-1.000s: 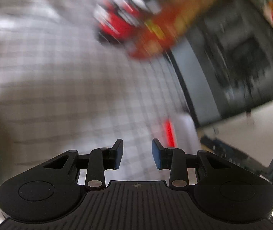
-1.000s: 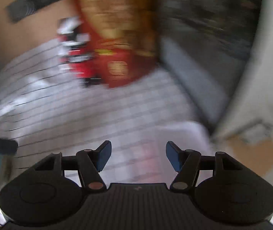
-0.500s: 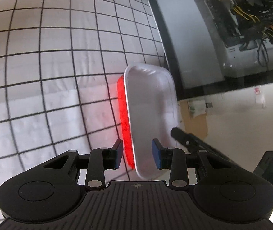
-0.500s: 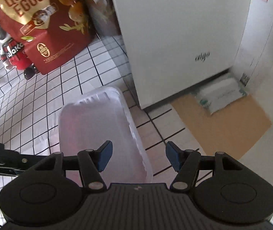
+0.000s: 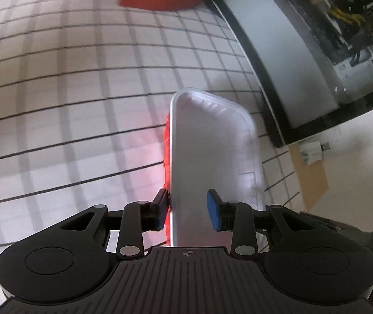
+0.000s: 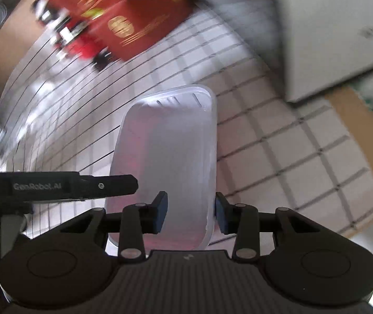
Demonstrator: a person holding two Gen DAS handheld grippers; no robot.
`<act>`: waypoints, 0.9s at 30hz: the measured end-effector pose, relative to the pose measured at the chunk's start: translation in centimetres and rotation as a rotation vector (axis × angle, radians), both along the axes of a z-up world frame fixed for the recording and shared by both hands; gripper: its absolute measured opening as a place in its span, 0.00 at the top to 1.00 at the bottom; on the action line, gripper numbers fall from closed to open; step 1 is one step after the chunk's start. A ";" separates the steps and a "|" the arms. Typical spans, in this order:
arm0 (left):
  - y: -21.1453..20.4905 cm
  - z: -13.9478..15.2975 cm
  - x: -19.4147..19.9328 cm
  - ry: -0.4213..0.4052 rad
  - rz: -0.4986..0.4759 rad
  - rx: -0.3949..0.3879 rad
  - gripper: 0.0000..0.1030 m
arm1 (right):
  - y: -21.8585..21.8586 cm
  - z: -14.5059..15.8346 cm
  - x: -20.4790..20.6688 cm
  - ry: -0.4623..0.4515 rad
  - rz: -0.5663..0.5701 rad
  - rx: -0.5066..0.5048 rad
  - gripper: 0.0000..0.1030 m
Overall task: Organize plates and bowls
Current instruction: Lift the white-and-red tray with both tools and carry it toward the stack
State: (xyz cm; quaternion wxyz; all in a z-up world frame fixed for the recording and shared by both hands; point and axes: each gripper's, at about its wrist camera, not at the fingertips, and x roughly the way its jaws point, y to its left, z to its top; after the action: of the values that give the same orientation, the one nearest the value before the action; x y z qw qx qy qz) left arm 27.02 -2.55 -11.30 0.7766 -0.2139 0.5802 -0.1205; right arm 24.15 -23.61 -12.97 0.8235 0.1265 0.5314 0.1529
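The translucent white tray [image 5: 212, 157] lies lengthwise on the grid-patterned desk [image 5: 68, 104], near its right edge, with a red thing [image 5: 167, 141] showing along its left side — whether that is a second dish under it or the tray's own underside is hard to tell. The left gripper [image 5: 187, 210] straddles the tray's near left rim: its left finger sits at the outside of the rim, about touching, while the right finger hangs inside the tray, so the fingers stand apart and are not clamped. The right gripper [image 6: 190, 216] straddles the near right rim, and its fingers are closing with the rim between them; the right pad is close against the outer wall, the left one inside the tray, not yet pressing. Beyond the tray, at the far end of the desk, stands a red snack bag [image 6: 123, 13], blurred. To the right stands a white cabinet [image 6: 330, 26].
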 end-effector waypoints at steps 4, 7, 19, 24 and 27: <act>3.9 0.1 -2.5 0.050 0.091 0.062 0.65 | 4.4 -0.3 -0.4 0.032 0.118 0.051 0.62; 6.3 0.1 -4.8 0.075 0.135 0.037 0.66 | 7.4 -0.6 -0.9 0.032 0.206 0.022 0.62; 10.1 -0.8 -5.5 0.064 0.256 0.007 0.71 | 11.2 -0.6 0.3 0.038 0.273 -0.004 0.62; 10.2 -1.8 -5.4 0.096 0.244 0.026 0.79 | 11.3 -1.2 0.9 0.061 0.252 0.049 0.62; 11.1 -1.4 -6.0 0.096 0.251 0.049 0.79 | 11.9 -1.3 1.0 0.078 0.257 0.073 0.62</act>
State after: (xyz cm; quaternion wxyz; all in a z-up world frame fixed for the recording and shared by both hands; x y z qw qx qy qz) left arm 20.99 8.58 -12.68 0.7618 -0.2712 0.5883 0.0020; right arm 25.19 -11.71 -14.23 0.7707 0.0934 0.5690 0.2713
